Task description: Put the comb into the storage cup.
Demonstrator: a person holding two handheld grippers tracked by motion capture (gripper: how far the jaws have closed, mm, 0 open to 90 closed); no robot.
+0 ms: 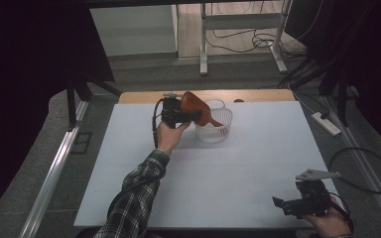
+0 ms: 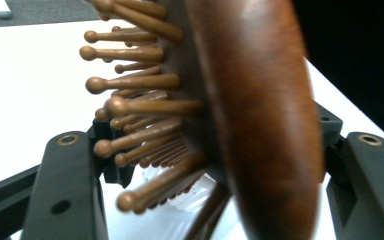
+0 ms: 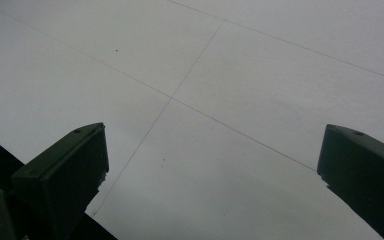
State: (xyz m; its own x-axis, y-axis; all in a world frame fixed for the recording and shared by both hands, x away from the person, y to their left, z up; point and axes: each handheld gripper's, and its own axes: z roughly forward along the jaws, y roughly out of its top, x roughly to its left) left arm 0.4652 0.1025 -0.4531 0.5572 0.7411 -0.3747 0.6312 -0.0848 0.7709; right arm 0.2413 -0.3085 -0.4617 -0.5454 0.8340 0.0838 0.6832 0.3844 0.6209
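Observation:
A brown wooden hairbrush (image 1: 197, 105) with ball-tipped wooden bristles (image 2: 130, 107) stands tilted over a white mesh basket (image 1: 214, 133), its handle pointing down into the basket. My left gripper (image 1: 193, 114) is shut on the brush head. In the left gripper view the bristle tips rest against one jaw and the rounded back (image 2: 265, 125) against the other. A bit of the basket (image 2: 180, 207) shows below the brush. My right gripper (image 1: 281, 204) hangs low over the table's near right corner, open with nothing between its jaws (image 3: 212, 150).
The white table top (image 1: 203, 178) has a wooden strip (image 1: 144, 95) along its far edge. A small dark spot (image 1: 238, 101) lies behind the basket. Off the table's right side lie a power strip (image 1: 326, 123) and cables on the floor.

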